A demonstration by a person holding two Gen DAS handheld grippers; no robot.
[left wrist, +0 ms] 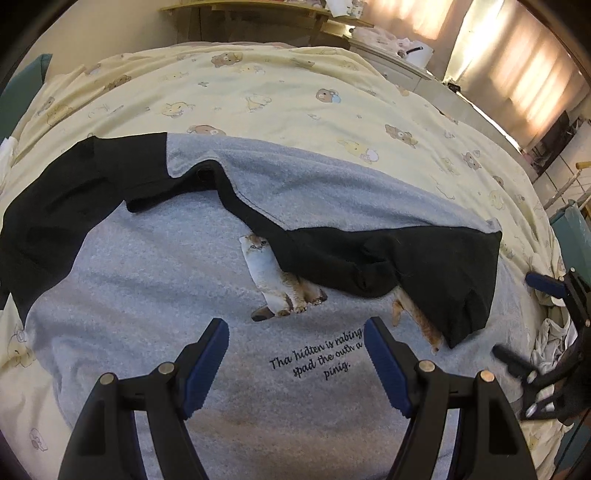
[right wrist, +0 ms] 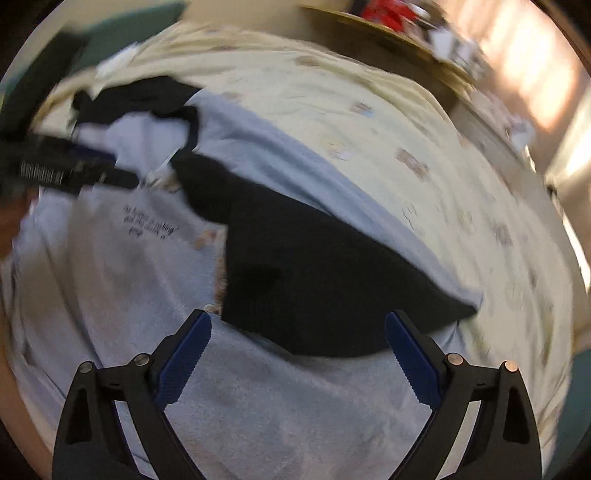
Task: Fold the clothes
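Note:
A grey sweatshirt [left wrist: 155,280] with black sleeves, cat pictures and black script lies spread on the bed. One black sleeve [left wrist: 417,273] is folded across its front, the other black sleeve [left wrist: 62,199] lies at the left. My left gripper [left wrist: 295,332] is open and empty, just above the grey front near the script. My right gripper [right wrist: 297,325] is open and empty, over the grey cloth [right wrist: 258,398] at the edge of the folded black sleeve [right wrist: 317,280]. The right wrist view is motion-blurred. The right gripper also shows at the left view's right edge [left wrist: 517,321].
The bed has a pale yellow cover [left wrist: 258,96] printed with bears. A wooden shelf [left wrist: 258,14] and white furniture [left wrist: 402,62] stand behind it. White crumpled cloth [left wrist: 550,339] lies at the bed's right edge. Curtains [left wrist: 517,55] glow at the right.

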